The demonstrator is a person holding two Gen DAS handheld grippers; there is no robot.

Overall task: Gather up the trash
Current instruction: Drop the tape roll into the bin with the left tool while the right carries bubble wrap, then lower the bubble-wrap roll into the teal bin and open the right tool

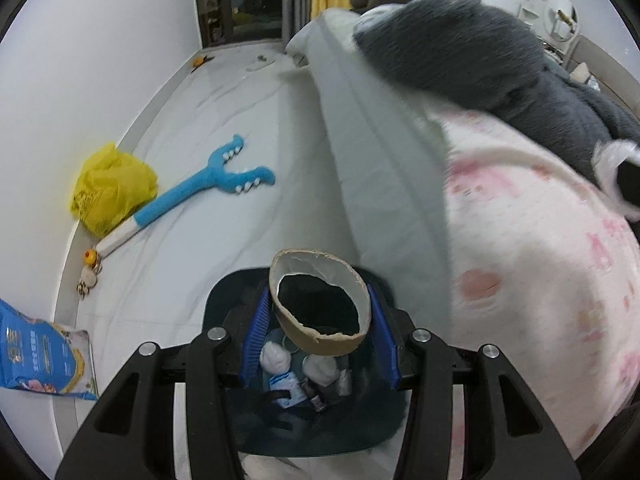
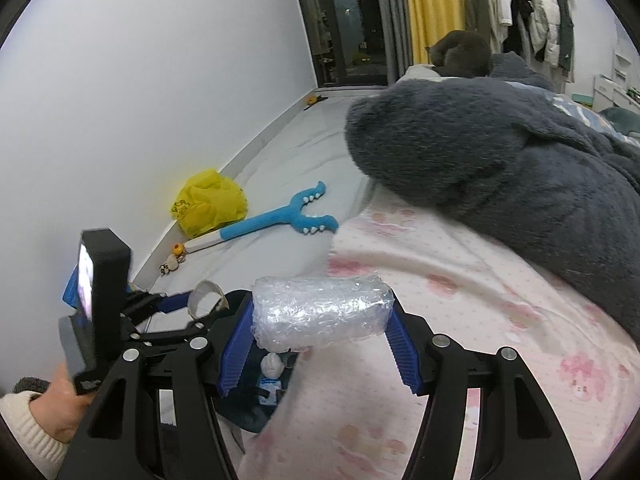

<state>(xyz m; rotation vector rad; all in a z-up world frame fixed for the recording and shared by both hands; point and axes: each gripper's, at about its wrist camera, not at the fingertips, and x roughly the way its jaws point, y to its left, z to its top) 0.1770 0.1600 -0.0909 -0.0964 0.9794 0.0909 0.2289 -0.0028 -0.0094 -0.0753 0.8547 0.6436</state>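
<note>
1. Left claw [image 1: 320, 336]: blue ribbed pads clamped on a cardboard ring [image 1: 319, 304], a torn brown tape-core w/ white inner wall, held tilted, open end toward cam. Ring sits directly above the bin mouth.
2. Right claw [image 2: 320, 340]: clamped on a bubble-wrap roll [image 2: 322, 312], clear, lying crosswise between the pads, ends touching both. Roll hangs over the edge of the pink blanket, just beside the bin.
3. Trash bin [image 1: 224, 300]: dark teal, open top, on the bed below left claw. Contents: white wadded tissues [image 1: 276, 358], a blue-and-white wrapper, small dark bits; rest too dim to tell.
4. Bed sheet [image 1: 200, 120]: white, wrinkled, runs along the white wall.
5. Yellow plastic bag [image 1: 112, 188]: crumpled, against the wall, touching the toy's handle end.
6. Blue plush toy [image 1: 208, 184]: long handle, forked jaws w/ white teeth, white grip end; lies flat on sheet, well apart from bin.
7. Small trinkets [image 1: 90, 268]: orange bead plus pale charms, at toy's white end.
8. Blue printed packet [image 1: 40, 360]: flat on sheet, left edge of view, near bin.
9. Pink-print blanket [image 2: 440, 340]: white w/ pink motifs, bunched to the right of the bin.
10. Dark grey plush [image 2: 500, 160]: furry, large, resting on blanket.
11. Person's hand [image 2: 64, 404]: cream knit cuff, gripping left unit's handle.
</note>
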